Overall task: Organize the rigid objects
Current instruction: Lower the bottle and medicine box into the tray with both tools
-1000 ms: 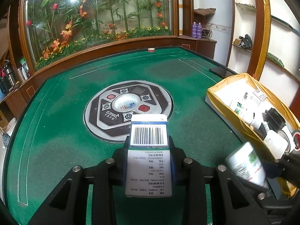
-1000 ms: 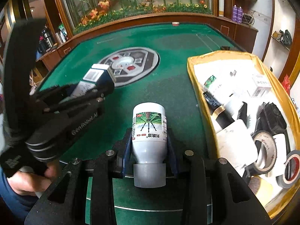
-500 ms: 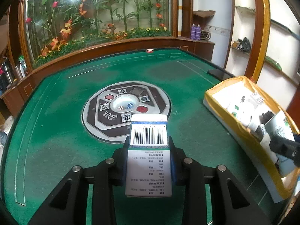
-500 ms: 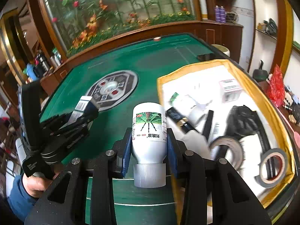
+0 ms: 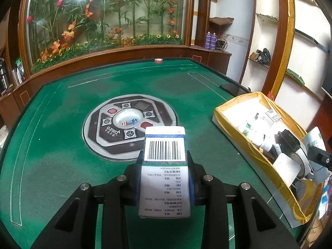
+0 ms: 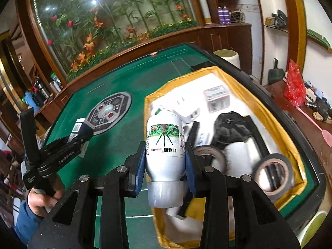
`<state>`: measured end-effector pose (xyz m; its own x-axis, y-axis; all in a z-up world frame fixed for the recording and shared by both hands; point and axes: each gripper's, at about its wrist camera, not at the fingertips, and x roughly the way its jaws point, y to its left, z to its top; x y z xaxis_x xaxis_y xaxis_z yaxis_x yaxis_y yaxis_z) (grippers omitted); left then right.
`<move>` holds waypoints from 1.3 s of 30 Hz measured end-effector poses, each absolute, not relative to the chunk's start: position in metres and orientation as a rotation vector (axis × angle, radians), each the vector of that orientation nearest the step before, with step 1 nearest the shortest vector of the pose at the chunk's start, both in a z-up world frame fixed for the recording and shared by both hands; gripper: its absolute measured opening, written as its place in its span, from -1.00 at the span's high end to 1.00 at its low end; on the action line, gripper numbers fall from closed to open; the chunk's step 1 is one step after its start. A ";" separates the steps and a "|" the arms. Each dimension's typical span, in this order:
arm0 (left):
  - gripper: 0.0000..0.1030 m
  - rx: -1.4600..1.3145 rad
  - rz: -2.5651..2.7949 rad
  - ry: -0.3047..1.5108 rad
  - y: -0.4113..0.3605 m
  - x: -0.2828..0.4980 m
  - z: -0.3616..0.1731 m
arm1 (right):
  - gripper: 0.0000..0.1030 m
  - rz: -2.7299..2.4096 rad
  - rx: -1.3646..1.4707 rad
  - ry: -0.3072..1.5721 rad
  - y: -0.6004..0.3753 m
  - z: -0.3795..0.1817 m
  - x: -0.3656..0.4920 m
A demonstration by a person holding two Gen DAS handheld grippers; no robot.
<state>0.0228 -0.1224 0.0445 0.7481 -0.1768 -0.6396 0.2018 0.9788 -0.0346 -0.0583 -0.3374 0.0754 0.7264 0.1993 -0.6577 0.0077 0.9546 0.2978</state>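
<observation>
The right gripper [image 6: 165,161] clamps the white bottle [image 6: 164,145] across its stiff, smooth body (probably slippery); the left gripper [image 5: 165,178] squeezes a light carton [image 5: 164,170].

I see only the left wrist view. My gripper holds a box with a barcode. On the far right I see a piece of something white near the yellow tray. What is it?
Observer: It is a white bottle, clamped in the right gripper with its cap toward the camera.
Operator: Is the bottle over the tray or over the table?
Observer: Over the near left edge of the yellow tray; it is not set down yet.
Operator: What lies in the tray close to that bottle?
Observer: A black tape roll at the near right, and a second roll right beside the bottle.
Operator: Does the right view show my gripper?
Observer: Yes, the left gripper holds the barcode box above the green felt.
</observation>
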 end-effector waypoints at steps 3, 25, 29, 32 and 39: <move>0.34 0.062 -0.212 0.681 -0.130 0.016 0.047 | 0.34 0.093 0.306 0.749 -0.350 0.075 -0.063; 0.33 0.044 -0.484 0.693 -0.251 0.000 0.076 | 0.34 -0.003 0.384 0.723 -0.407 0.073 -0.074; 0.33 0.015 -0.509 0.741 -0.270 0.008 0.067 | 0.34 -0.006 0.389 0.731 -0.414 0.074 -0.065; 0.33 -0.011 -0.515 0.777 -0.283 0.015 0.060 | 0.34 -0.010 0.382 0.728 -0.421 0.080 -0.052; 0.33 -0.021 -0.489 0.771 -0.289 0.019 0.051 | 0.34 0.007 0.338 0.783 -0.422 0.084 -0.008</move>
<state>0.0194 -0.2886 0.0509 0.6114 -0.4316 -0.6633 0.4164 0.8882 -0.1942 -0.0080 -0.4218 0.0837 0.7118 0.1311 -0.6900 0.1181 0.9461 0.3016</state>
